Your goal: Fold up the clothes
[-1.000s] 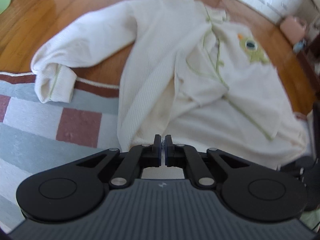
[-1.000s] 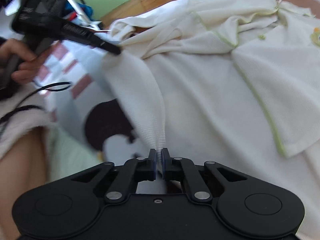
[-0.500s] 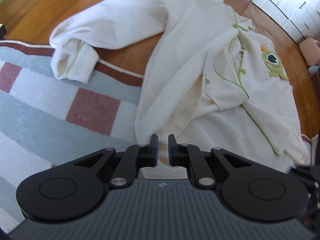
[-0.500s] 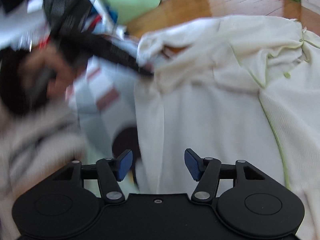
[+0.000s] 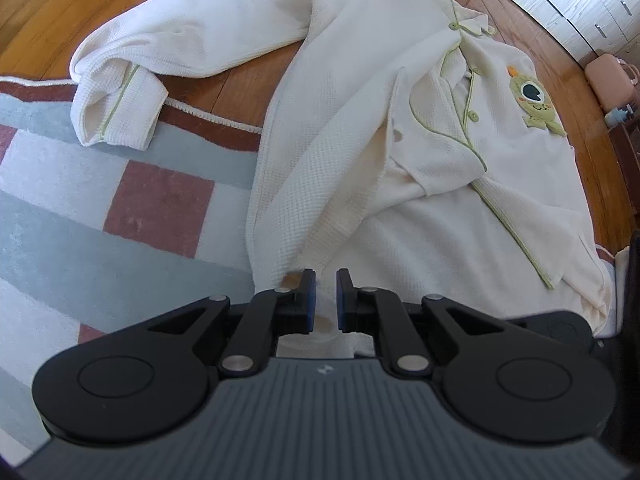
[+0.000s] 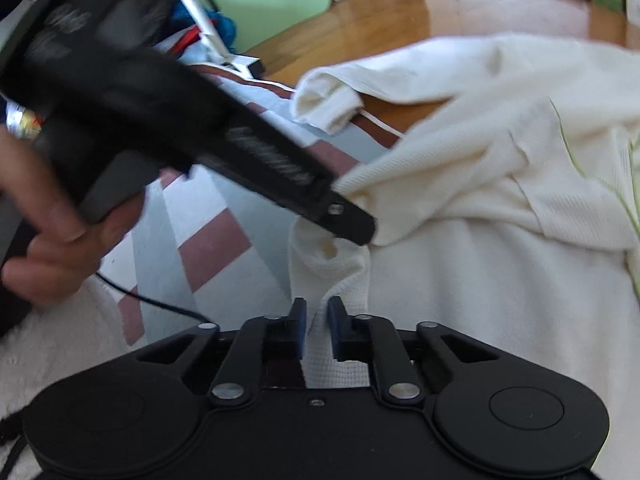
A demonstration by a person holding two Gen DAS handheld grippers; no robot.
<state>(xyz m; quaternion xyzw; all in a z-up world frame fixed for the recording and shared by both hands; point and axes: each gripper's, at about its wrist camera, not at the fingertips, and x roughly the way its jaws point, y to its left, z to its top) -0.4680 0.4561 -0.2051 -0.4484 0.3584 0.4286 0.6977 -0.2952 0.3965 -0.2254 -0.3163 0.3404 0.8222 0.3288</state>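
Handling note: your cream waffle-knit pyjama top (image 5: 344, 128), sprawled across checked rug (image 5: 120, 208) and wood floor (image 5: 48, 8), is soft, light, floppy; left gripper (image 5: 325, 296) and right gripper (image 6: 317, 322) each sit slightly parted around its 6 o'clock hem, so pinch hem corners.

Garment spread ahead of both tongs

The garment (image 5: 420, 208) lies half on the rug (image 5: 100, 216), half on the floor (image 5: 240, 84); its sleeve (image 5: 120, 108) reaches ahead-left of the left gripper (image 5: 325, 300).
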